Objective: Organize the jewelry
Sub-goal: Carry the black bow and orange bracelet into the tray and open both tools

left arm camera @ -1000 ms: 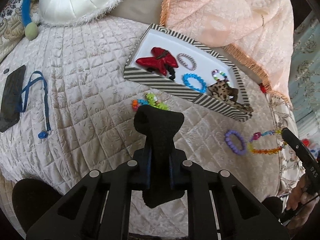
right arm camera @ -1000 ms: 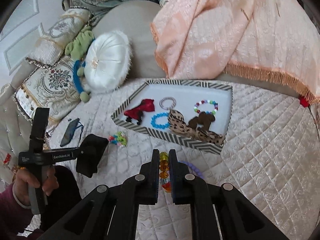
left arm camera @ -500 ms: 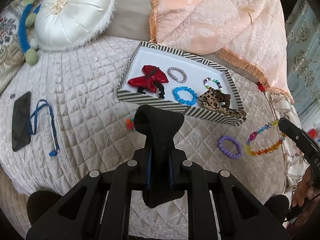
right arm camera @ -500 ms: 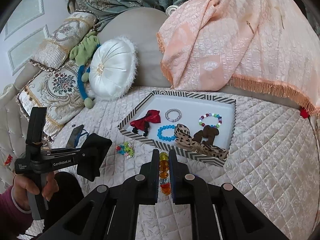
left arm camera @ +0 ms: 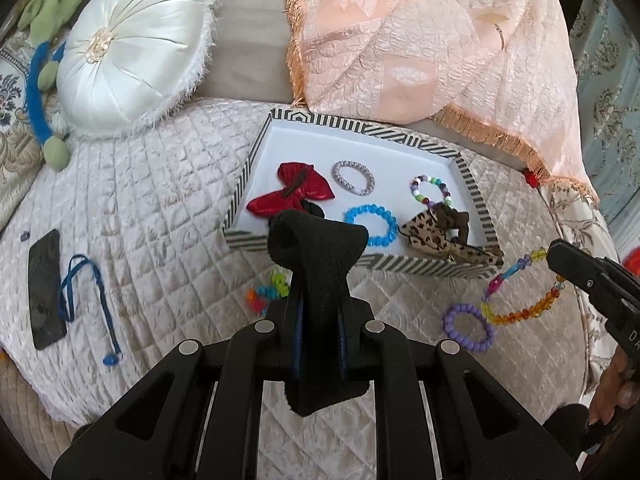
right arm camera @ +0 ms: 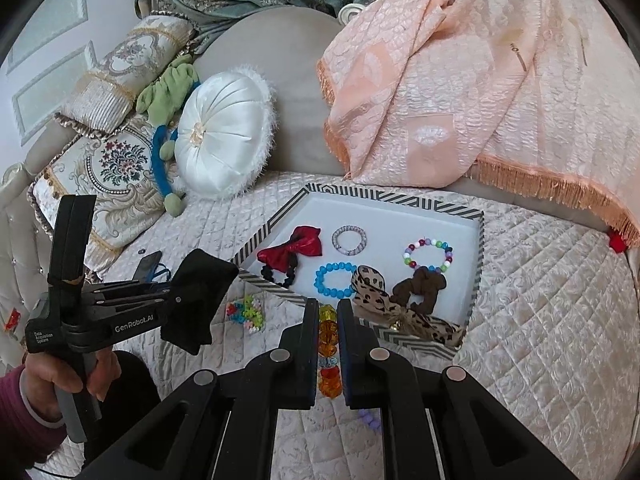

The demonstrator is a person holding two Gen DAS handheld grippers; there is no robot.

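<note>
Broadly, the quilted cream bedspread [left arm camera: 152, 208] fills both views, bounded at the back by a peach fringed blanket [left arm camera: 420, 48] and a round white satin cushion [left arm camera: 132, 48], with wide bare quilt on the left up to a dark phone [left arm camera: 44, 288] with a blue cord [left arm camera: 86, 300]. The striped-rimmed tray [left arm camera: 256, 160] sits near the middle, its far edge just beside the blanket's fringe; inside lie a red bow [left arm camera: 296, 192], a leopard-print bow [left arm camera: 432, 236], a blue bead bracelet [left arm camera: 372, 228], a silver bracelet [left arm camera: 354, 178] and a multicoloured bead bracelet [left arm camera: 430, 192], leaving the tray's far half bare. In front of the near rim, on open quilt, rest a purple bead bracelet [left arm camera: 468, 326] and a small cluster of bright beads [right arm camera: 246, 314]. The left gripper [left arm camera: 318, 332] is clamped narrow on a black cloth pouch [left arm camera: 320, 256], held above the quilt. The right gripper [right arm camera: 328, 340] pinches an orange-and-coloured bead strand [right arm camera: 329, 356], which hangs in a loop just off the tray's right corner.
</note>
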